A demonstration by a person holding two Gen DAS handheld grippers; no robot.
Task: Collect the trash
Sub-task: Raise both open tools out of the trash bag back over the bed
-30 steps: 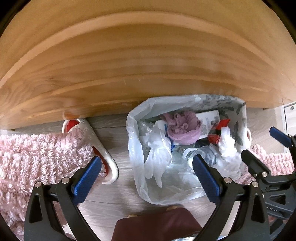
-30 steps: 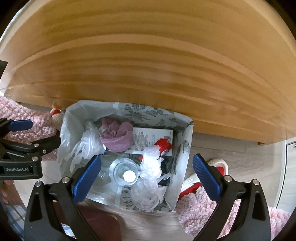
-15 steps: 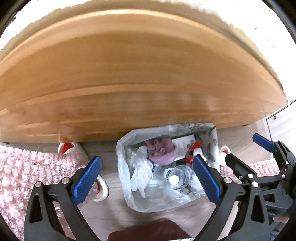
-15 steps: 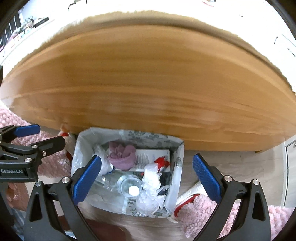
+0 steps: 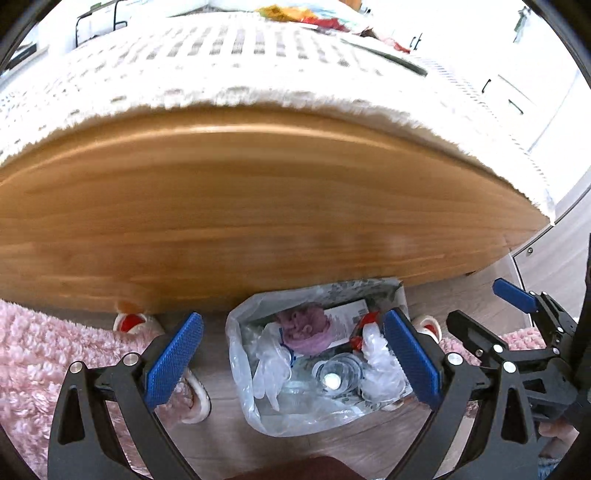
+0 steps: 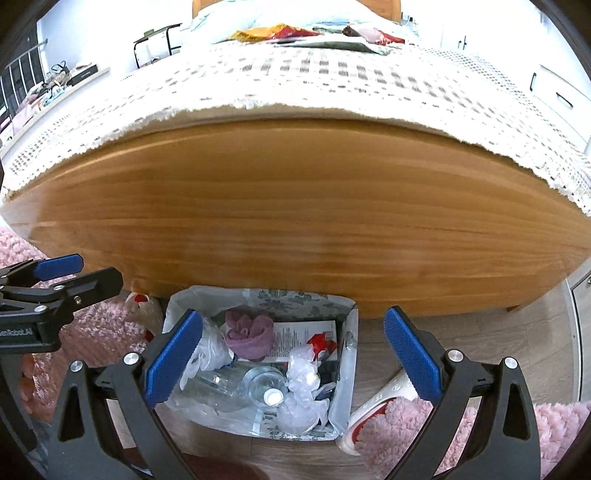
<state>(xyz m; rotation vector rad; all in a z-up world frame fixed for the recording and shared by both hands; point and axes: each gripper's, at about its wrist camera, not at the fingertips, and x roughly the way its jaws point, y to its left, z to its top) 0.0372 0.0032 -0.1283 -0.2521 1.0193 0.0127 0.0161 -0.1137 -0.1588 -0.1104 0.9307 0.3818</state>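
Observation:
A lined trash bin stands on the floor at the foot of a wooden bed board. It holds a clear plastic bottle, a purple crumpled cloth, clear gloves, a printed leaflet and a red wrapper. My left gripper hangs open above the bin with nothing in it. My right gripper is open and empty too, also above the bin. More litter, colourful wrappers, lies far off on the bed.
A white knitted blanket covers the bed. Pink fluffy slippers lie either side of the bin on the wood floor. White drawers stand at the right; a small side table is beyond the bed's left.
Both grippers have risen and pulled back from the bin. The bin looks smaller and lower, and the bed top with its blanket and litter has come into view. Jaws stayed open.

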